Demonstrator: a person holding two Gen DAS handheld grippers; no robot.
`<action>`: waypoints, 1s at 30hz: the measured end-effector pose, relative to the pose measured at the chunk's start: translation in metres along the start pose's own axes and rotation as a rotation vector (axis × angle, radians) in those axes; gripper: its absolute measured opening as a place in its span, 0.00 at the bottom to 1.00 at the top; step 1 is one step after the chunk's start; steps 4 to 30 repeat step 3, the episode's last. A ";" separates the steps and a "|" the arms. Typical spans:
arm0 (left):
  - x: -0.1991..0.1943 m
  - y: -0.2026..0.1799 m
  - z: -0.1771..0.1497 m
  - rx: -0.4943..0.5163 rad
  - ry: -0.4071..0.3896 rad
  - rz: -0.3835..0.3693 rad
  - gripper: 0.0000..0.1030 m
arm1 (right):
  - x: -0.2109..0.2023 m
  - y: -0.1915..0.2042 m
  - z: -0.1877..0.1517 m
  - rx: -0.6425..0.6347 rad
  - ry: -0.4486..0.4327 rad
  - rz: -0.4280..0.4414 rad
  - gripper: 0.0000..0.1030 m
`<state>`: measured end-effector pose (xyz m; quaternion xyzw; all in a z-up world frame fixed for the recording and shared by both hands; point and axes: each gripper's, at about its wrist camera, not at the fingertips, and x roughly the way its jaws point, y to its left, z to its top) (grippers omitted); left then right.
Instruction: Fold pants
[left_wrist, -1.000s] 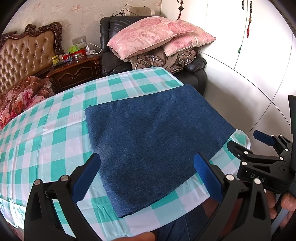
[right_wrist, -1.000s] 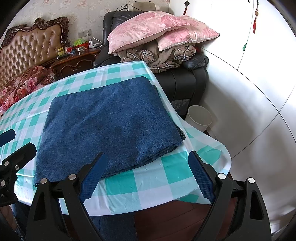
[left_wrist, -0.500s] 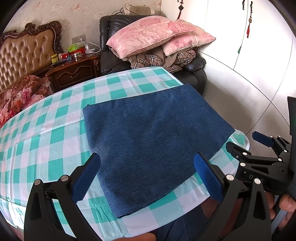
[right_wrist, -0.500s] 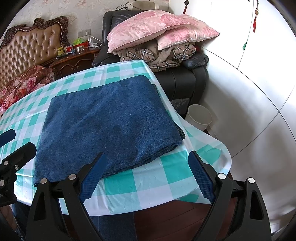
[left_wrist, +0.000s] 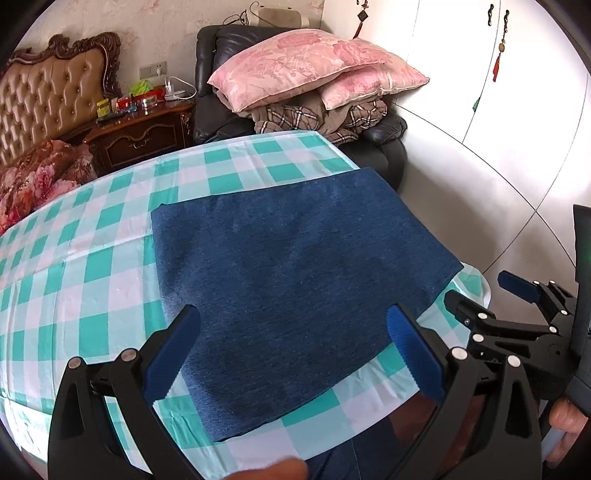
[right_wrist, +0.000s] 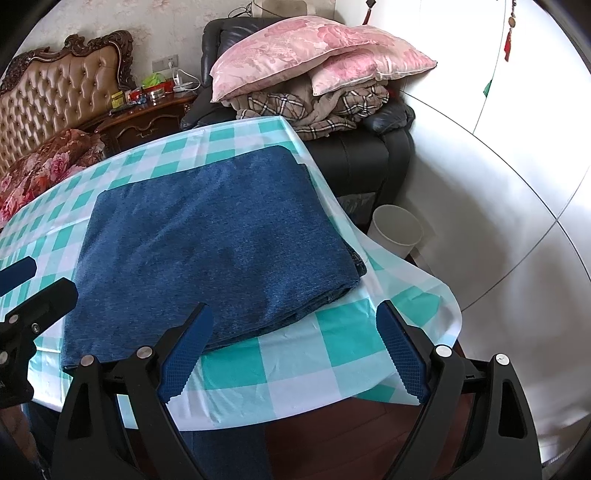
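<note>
Left gripper (left_wrist: 293, 350): jaws spread wide, nothing between the blue pads; it hovers over the near edge of the pants.
Right gripper (right_wrist: 295, 354): jaws equally wide apart and empty, held above the near right corner of the table, just off the pants' edge.
Pants (right_wrist: 218, 247): dark blue denim, folded into a flat, thick rectangle; layered edges show at its right side. It lies on the table's right half, close to the right and near edges.
Tablecloth (left_wrist: 92, 266): teal and white checks, draped over the table, its corner hanging off at the right.
Hand (left_wrist: 565, 417): part of it shows at the right rim of the left view, gripping the right tool's handle.
Bin (right_wrist: 397, 230): white, on the floor beside the table's right edge.
Armchair (left_wrist: 384, 133): black, beyond the table, piled with pink pillows (left_wrist: 306, 66) on plaid blankets.
Nightstand (left_wrist: 144, 133): dark wood, cluttered with small items, beside a tufted headboard (left_wrist: 48, 96).
</note>
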<state>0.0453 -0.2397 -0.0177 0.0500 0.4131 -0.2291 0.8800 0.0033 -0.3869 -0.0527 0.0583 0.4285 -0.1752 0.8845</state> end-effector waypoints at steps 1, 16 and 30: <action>0.000 0.002 0.000 -0.006 0.001 -0.006 0.98 | 0.001 -0.001 0.001 0.005 0.002 -0.002 0.83; -0.003 0.012 -0.002 -0.023 0.000 -0.016 0.98 | 0.002 -0.004 0.001 0.022 0.002 -0.006 0.84; -0.003 0.012 -0.002 -0.023 0.000 -0.016 0.98 | 0.002 -0.004 0.001 0.022 0.002 -0.006 0.84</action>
